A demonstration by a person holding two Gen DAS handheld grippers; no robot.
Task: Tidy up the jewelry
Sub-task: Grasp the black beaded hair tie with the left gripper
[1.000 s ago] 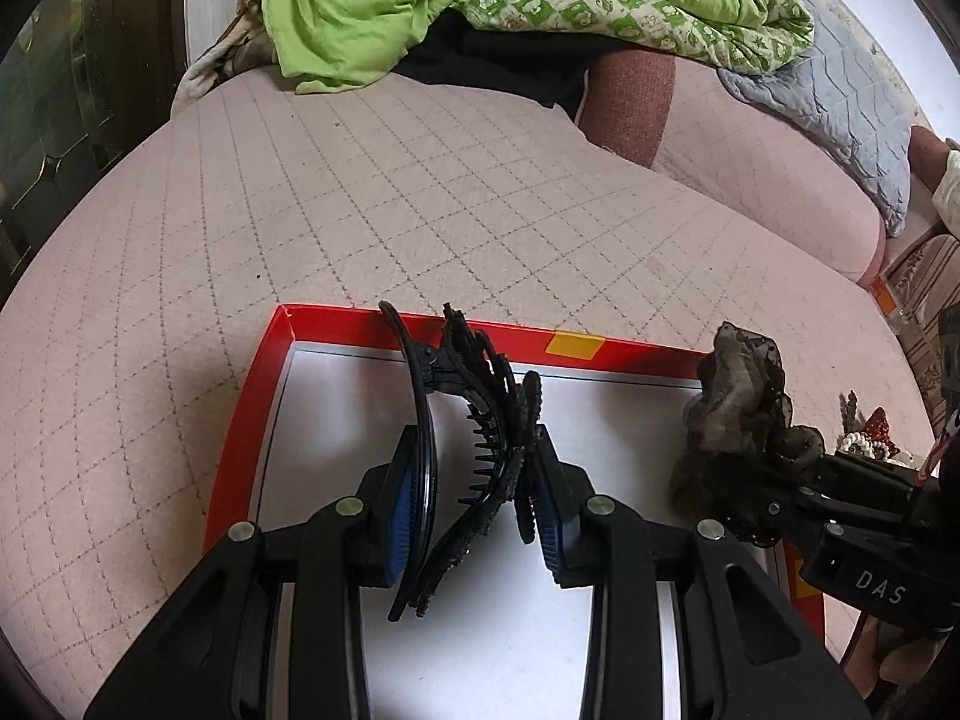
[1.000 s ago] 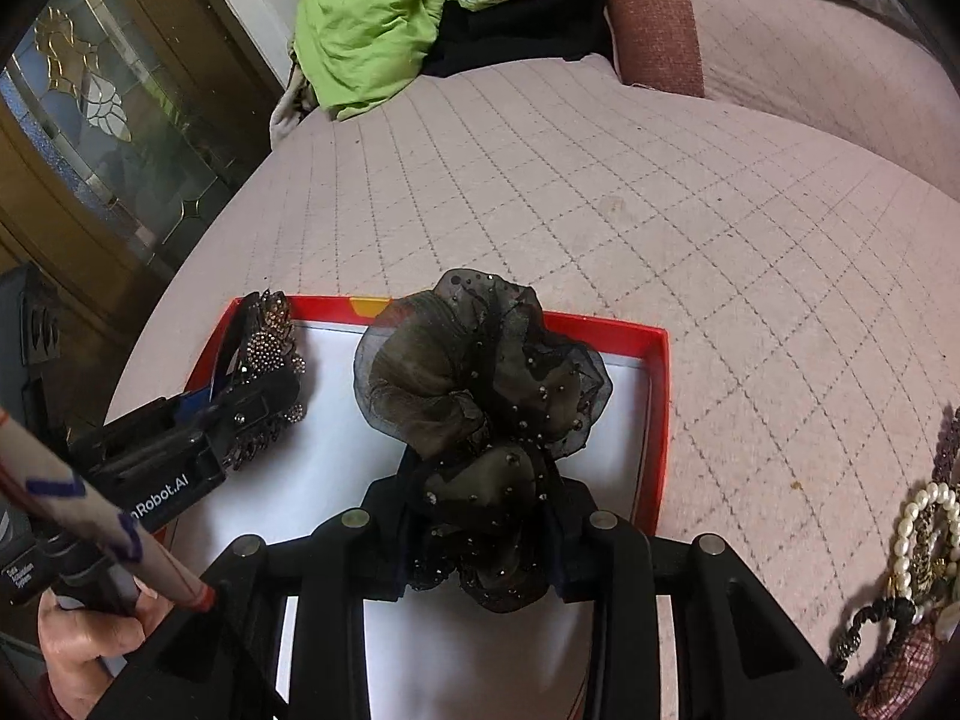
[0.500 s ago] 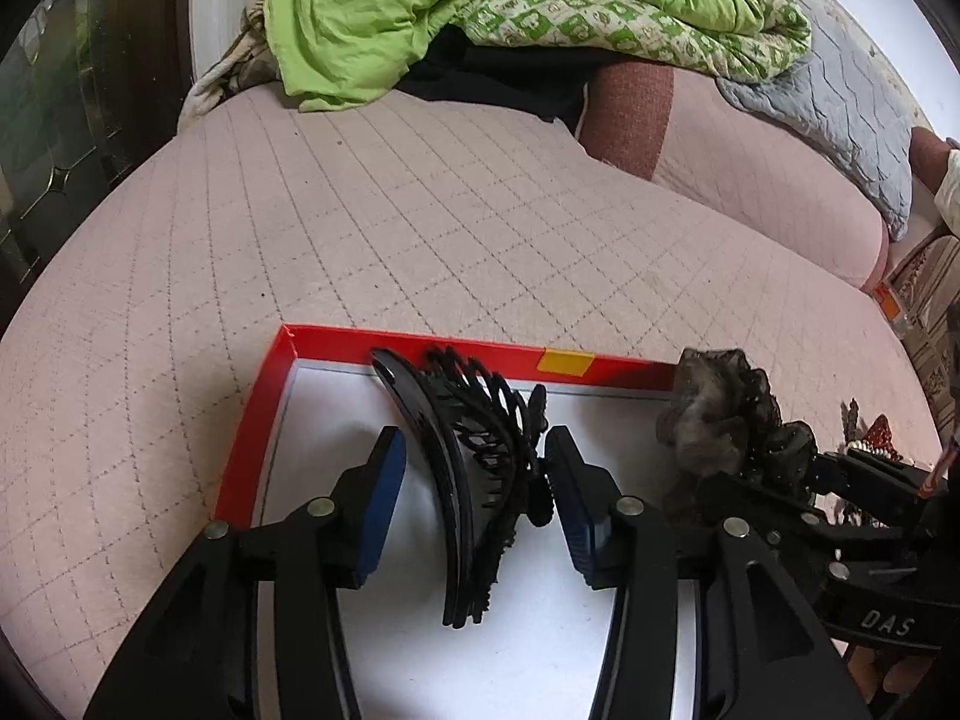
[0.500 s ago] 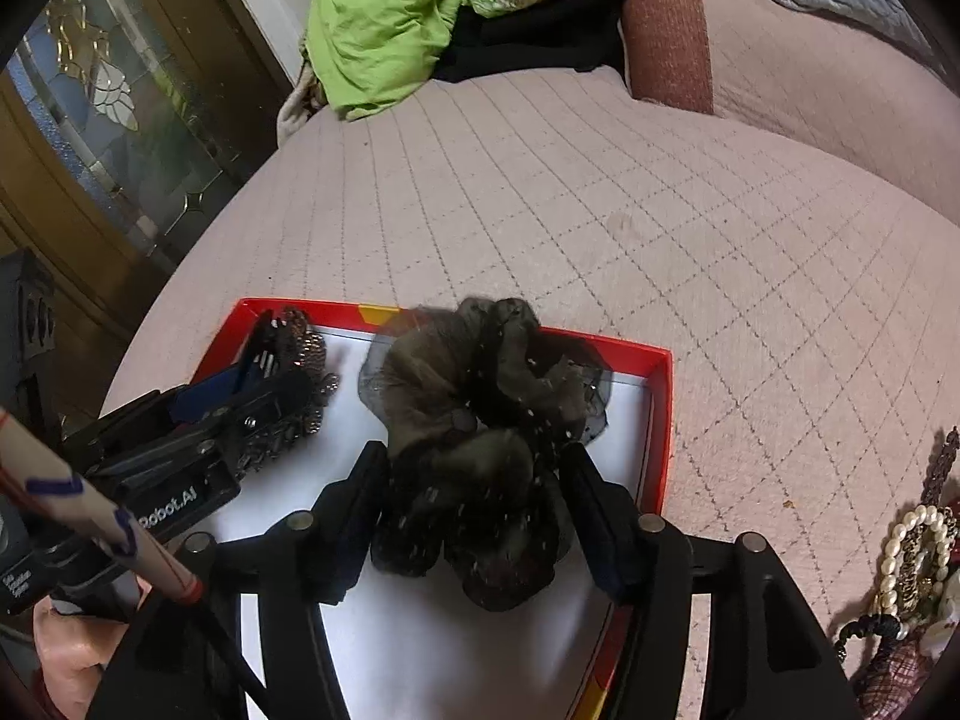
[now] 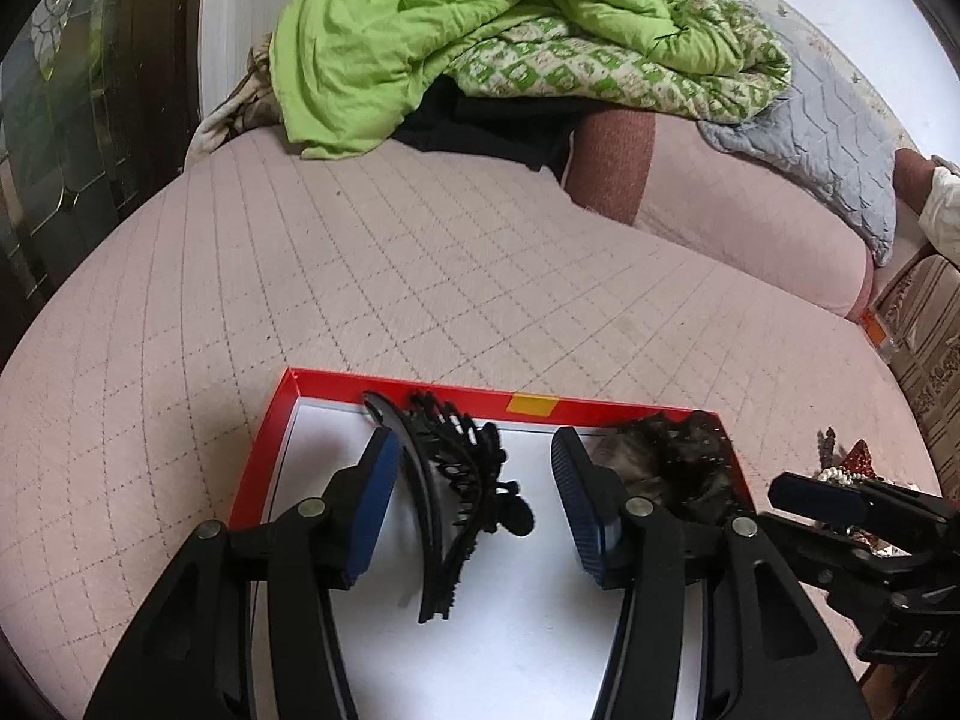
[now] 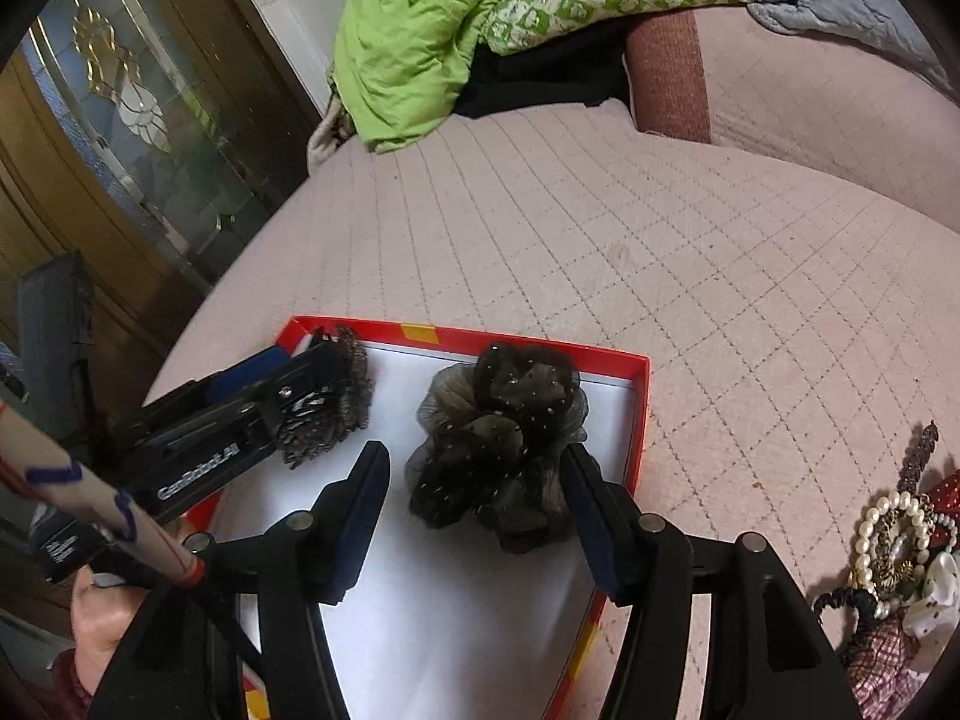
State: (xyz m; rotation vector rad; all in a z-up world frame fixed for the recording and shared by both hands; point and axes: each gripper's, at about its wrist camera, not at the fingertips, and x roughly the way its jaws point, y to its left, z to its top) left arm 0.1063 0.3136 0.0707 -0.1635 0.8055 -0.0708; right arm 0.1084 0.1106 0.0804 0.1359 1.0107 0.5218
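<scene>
A shallow red box with a white floor lies on the pink quilted bed. Inside it, a black claw hair clip lies on its side between the blue pads of my left gripper. The jaws are opening and neither pad touches the clip. In the box's right part lies a dark beaded scrunchie, between the fingers of my open right gripper; only the right finger brushes the fabric. The right wrist view shows the clip's studded side beside the left gripper.
A pile of pearl strands and hair ties lies on the bed to the right of the box. A green quilt and a pink bolster sit at the far end. A wooden glazed cabinet stands left. A hand holds the left gripper.
Both grippers have let go: the clip has dropped flat onto the box floor and the scrunchie rests in the box. Both sets of jaws have spread and both grippers have risen and drawn back.
</scene>
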